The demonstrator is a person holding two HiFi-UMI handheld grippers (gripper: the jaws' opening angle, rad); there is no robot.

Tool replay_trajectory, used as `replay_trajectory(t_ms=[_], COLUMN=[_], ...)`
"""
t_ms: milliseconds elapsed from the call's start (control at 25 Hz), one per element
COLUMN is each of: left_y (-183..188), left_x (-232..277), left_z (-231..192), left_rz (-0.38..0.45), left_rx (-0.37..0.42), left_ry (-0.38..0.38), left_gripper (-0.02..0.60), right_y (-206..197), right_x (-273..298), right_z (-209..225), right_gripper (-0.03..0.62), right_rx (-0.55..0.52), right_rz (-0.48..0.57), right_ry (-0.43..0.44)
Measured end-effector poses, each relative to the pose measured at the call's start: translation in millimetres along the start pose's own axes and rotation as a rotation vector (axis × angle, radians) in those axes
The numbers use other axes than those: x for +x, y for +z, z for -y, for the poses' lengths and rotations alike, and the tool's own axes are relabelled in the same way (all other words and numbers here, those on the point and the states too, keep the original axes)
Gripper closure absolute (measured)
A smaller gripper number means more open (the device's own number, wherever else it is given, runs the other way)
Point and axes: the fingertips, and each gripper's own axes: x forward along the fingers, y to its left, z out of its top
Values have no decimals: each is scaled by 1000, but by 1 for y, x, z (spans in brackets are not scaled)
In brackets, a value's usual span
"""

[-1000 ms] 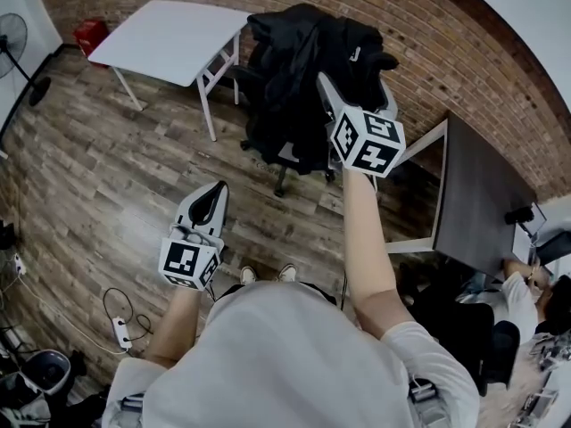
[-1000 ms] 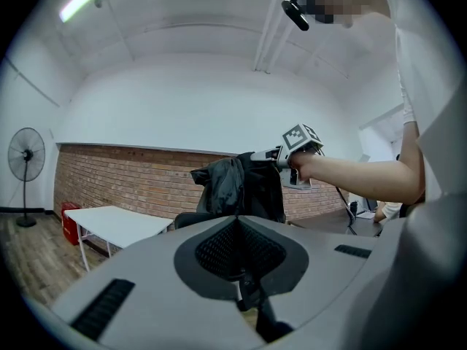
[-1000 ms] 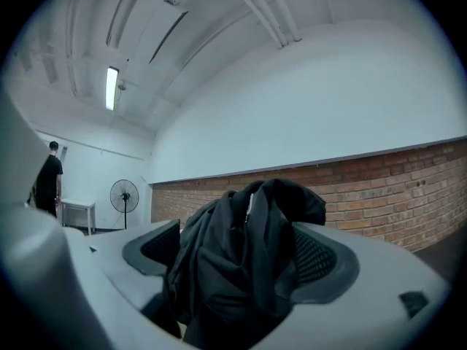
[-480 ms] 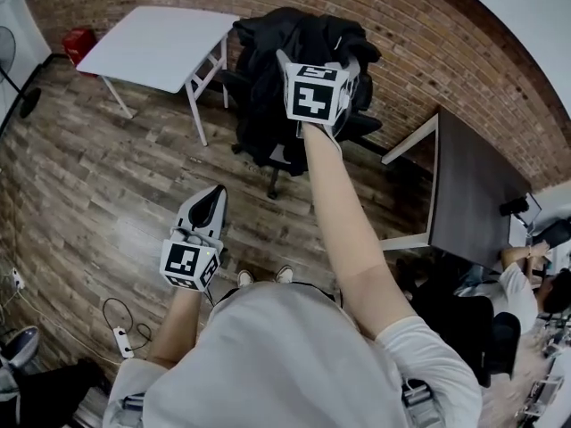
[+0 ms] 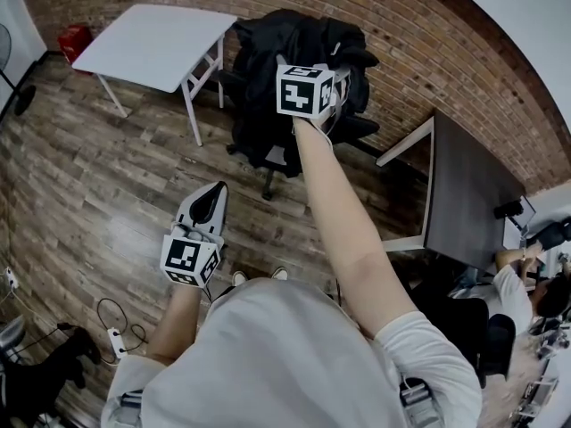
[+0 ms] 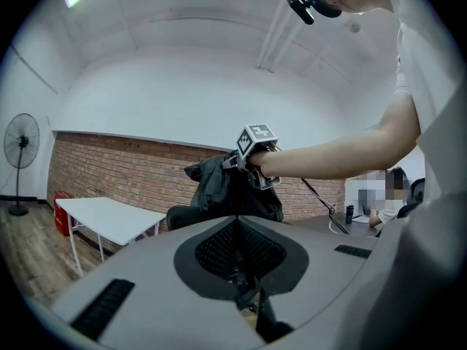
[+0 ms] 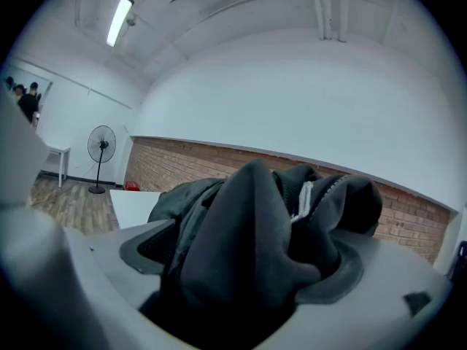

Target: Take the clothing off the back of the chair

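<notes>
A black jacket (image 5: 268, 69) is bunched over the back of a dark office chair (image 5: 278, 154) by the brick wall. My right gripper (image 5: 339, 61) is stretched out to the top of that heap. Its jaws stand wide apart, and in the right gripper view folds of the black jacket (image 7: 241, 217) fill the gap between them (image 7: 248, 268); I see no pinch on the cloth. My left gripper (image 5: 215, 191) hangs low and near my body, well short of the chair, its jaws together with nothing in them (image 6: 237, 232).
A white table (image 5: 152, 38) stands left of the chair and a dark desk (image 5: 473, 194) to its right, where a person (image 5: 516, 285) sits. A red box (image 5: 74, 38) and a fan (image 5: 18, 96) are at far left. A power strip (image 5: 116, 337) lies on the wooden floor.
My right gripper has swung left across the top of the jacket and rolled, so its marker cube now faces up. The left gripper has stayed in place.
</notes>
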Motion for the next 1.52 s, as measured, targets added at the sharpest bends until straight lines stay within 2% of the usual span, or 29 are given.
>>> replay_trajectory(t_ms=[240,280,440,560,880,1080,1280,1520], left_y=[-2,-2,-7,-5,-2,2,-1,-3], left_x=[-2,-2,-3,-1,-8,-19,-29,-28], left_z=[-4,-6,-6,-2,-2,-11,-11,-5], left_rz=[-11,-13,-29,-28,-37,-39,-56,-73], left_rx=[0,1,6,13,33,44,49,53], left_ry=[17,21,24,20,44,83,98,93], left_gripper=[560,560,560,560,560,560,560,560], right_y=[-9,-8,-7,-7,-6,-7,-6,-8], right_x=[6,7,6,6,3,2,-4,-6], right_z=[6,7,15,19,27,31,39,40], right_gripper=[116,135,279,320,358,393,448,454], right_rx=[-83,-81,-34,-10,50,49,119,116], right_rz=[29,30,25,24,59,54,72,105], right_ry=[-38,-33,-5,21,102,106,128,156])
